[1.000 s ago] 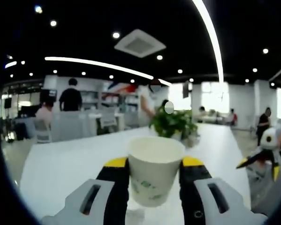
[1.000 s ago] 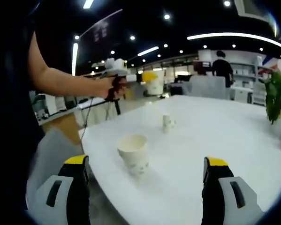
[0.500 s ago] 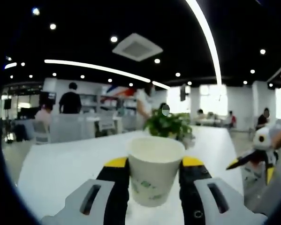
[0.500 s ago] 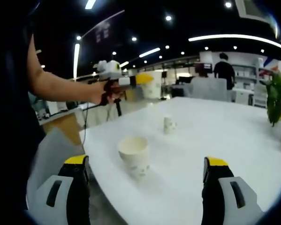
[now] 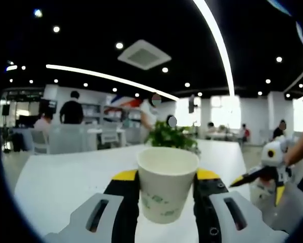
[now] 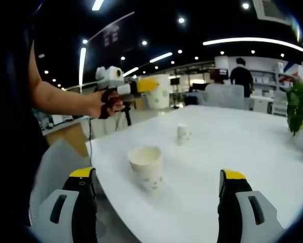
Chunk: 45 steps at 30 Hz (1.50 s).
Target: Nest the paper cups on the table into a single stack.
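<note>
Now the left tool (image 5: 166, 190) grips 1 paper cup (image 5: 167, 182) upright, held above the desk (image 6: 232, 147). The right tool (image 6: 158, 190) stands wide and empty. A second cup (image 6: 146, 167) sits at 12 o'clock from it, a third cup (image 6: 183, 134) farther off. Keep the held cup level, centre it over the near one, then lower straight.

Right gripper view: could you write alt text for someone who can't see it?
Two paper cups stand upright and apart on a white table: a near paper cup and a far paper cup. The right hand-held gripper is open in the foreground. At left, a person's hand holds the left hand-held gripper, shut on a third paper cup.
</note>
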### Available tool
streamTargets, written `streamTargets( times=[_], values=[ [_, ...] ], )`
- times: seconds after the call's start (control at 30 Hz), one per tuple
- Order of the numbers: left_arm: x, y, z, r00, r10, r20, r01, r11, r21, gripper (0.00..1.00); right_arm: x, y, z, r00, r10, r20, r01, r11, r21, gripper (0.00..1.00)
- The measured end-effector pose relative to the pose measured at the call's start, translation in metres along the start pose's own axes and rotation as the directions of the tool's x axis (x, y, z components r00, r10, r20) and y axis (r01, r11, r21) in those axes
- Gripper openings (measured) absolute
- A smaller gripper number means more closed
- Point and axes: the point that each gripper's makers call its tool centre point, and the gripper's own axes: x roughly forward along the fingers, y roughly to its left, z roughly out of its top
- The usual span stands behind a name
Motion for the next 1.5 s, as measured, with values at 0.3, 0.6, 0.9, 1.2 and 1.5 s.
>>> streamTargets(
  times=[0.3, 0.6, 0.9, 1.2, 1.5],
  values=[
    [-0.001, -0.021, 0.002, 1.0, -0.025, 0.018, 0.025, 1.0, -0.011, 0.4, -0.001, 0.002, -0.001, 1.0, 0.0, 0.003, 0.0, 1.0, 0.002, 1.0],
    [-0.003, -0.042, -0.001, 0.999, -0.043, 0.026, 0.043, 0.999, -0.017, 0.4, -0.001, 0.001, -0.002, 1.0, 0.0, 0.003, 0.0, 1.0, 0.003, 1.0],
    [-0.005, -0.068, -0.007, 0.997, -0.078, 0.02, 0.078, 0.997, -0.004, 0.4, 0.0, 0.001, -0.003, 1.0, 0.0, 0.005, 0.0, 1.0, 0.01, 1.0],
    [-0.009, -0.092, -0.019, 0.995, -0.095, 0.019, 0.095, 0.995, -0.015, 0.4, -0.002, 0.001, -0.005, 1.0, -0.005, 0.004, 0.005, 1.0, 0.011, 1.0],
    [-0.016, -0.104, -0.02, 0.996, -0.09, 0.025, 0.091, 0.995, -0.031, 0.4, -0.002, 0.003, -0.007, 1.0, -0.004, 0.003, 0.004, 1.0, 0.015, 1.0]
  ],
)
